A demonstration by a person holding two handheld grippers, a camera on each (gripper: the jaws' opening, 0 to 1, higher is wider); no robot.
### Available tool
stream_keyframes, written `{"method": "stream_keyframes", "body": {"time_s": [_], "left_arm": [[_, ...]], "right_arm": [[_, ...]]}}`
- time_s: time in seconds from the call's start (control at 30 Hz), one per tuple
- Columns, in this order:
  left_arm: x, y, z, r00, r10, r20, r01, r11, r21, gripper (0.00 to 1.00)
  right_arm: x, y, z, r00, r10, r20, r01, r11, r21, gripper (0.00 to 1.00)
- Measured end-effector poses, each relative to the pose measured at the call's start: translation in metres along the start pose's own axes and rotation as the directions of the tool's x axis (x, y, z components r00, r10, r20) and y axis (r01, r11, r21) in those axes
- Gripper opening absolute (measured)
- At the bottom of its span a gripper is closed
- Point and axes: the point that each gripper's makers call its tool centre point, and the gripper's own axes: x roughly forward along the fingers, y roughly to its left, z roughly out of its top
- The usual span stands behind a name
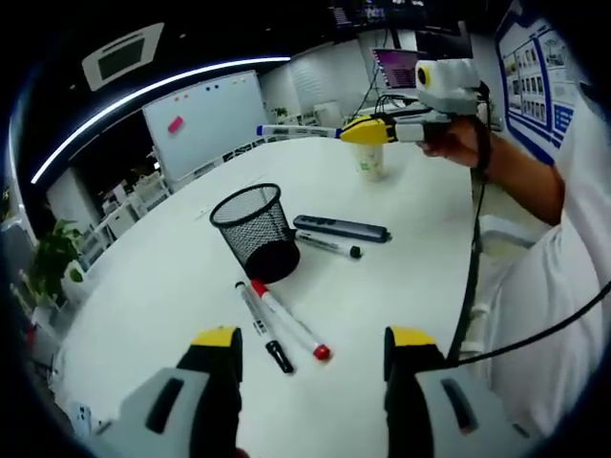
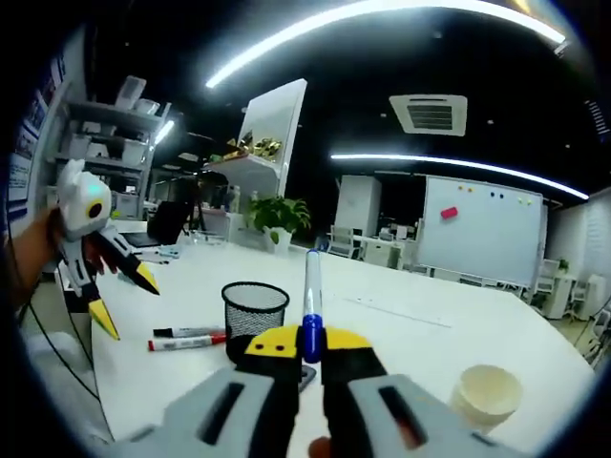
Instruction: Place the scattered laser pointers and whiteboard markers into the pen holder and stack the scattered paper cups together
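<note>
Round white table (image 1: pixel 401 286) with a black mesh pen holder (image 1: pixel 256 232) standing upright near its middle. Just in front of the pen holder, toward the left gripper: a red-capped marker (image 1: pixel 291 320) and a black-capped marker (image 1: pixel 264 327), lying side by side and nearly touching. Right of the pen holder, a dark laser pointer (image 1: pixel 341 228) flat on the table, with another black-capped marker (image 1: pixel 327 245) just beside it. Beyond the pen holder, near the far edge, an upright paper cup (image 1: pixel 370 159).

Left gripper (image 1: pixel 313 351) low over the near edge, jaws spread wide apart — nothing between them.

Right gripper (image 2: pixel 305 345) raised above the table, beyond the pen holder, jaws closed on a blue-capped marker (image 2: pixel 310 296), gripped by the cap end with the white barrel sticking out forward. Seen from the left gripper view as a yellow-tipped tool (image 1: pixel 368 132) held in a hand (image 1: pixel 458 143), marker pointing left, well above the pen holder and not over it.

A whiteboard (image 1: pixel 205 119) in the background, behind the pen holder.
</note>
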Motion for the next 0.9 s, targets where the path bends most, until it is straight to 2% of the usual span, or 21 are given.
{"method": "stream_keyframes", "body": {"time_s": [0.33, 0.7, 0.9], "left_arm": [[0.003, 0.004, -0.006, 1.000, 0.008, -0.013, -0.008, 1.000, -0.009, 0.60], [0.007, 0.001, -0.006, 1.000, -0.005, -0.013, 0.004, 1.000, -0.008, 0.60], [0.009, 0.000, -0.006, 1.000, -0.010, -0.011, 0.010, 1.000, -0.005, 0.60]], "right_arm": [[0.003, 0.004, 0.016, 0.999, 0.034, 0.029, -0.033, 0.999, -0.023, 0.08], [0.007, 0.006, 0.017, 0.999, 0.035, 0.026, -0.033, 0.997, -0.071, 0.08], [0.010, 0.006, 0.019, 0.999, 0.041, 0.029, -0.038, 0.997, -0.070, 0.08]]}}
